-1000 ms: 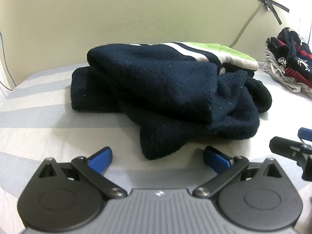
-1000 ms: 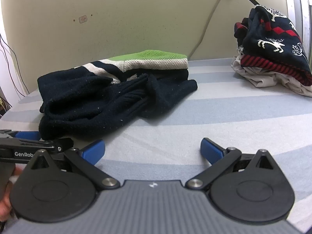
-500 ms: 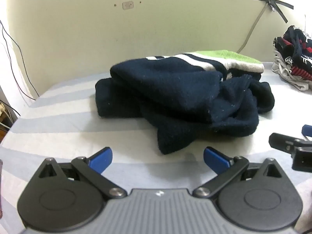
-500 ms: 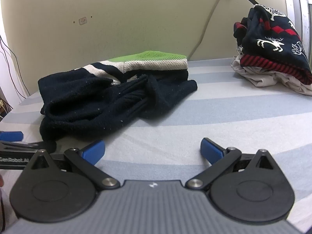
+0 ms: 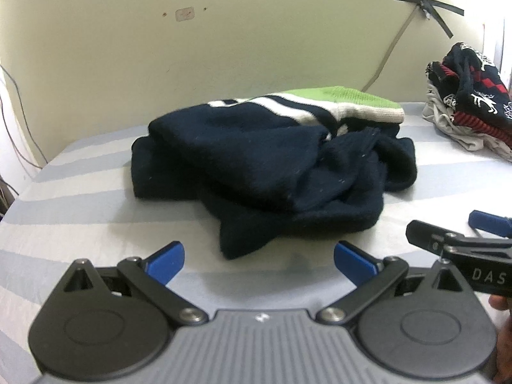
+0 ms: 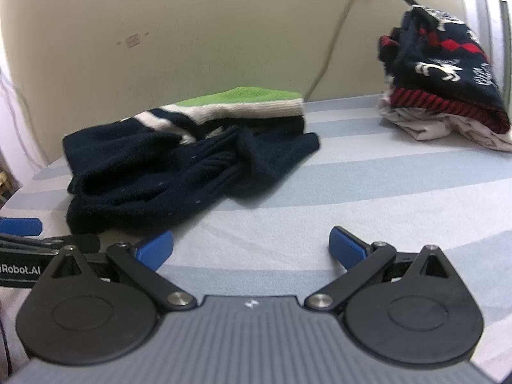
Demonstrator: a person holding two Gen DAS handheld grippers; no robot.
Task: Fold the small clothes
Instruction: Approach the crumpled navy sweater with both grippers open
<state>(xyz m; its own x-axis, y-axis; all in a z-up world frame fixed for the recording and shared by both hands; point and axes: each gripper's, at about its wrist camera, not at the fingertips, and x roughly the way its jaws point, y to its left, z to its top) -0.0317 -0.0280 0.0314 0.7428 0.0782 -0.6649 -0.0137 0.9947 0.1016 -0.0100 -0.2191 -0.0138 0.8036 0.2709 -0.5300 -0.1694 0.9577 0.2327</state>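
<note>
Navy knit sweater [image 5: 272, 172] (green-and-white band at its far edge) lies bunched mid-bed [image 5: 80, 211], not yet folded. Left gripper [image 5: 257, 260] and right gripper [image 6: 251, 248] hover near it, jaws spread, empty. Next, I'd guess: pinch an edge and spread it flat.

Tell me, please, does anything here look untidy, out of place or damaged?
The navy sweater lies crumpled on the striped sheet, its green and white part bunched at the back and one dark flap sticking out in front. The pile of clothes near the wall also looks loosely stacked. Nothing looks damaged.
</note>
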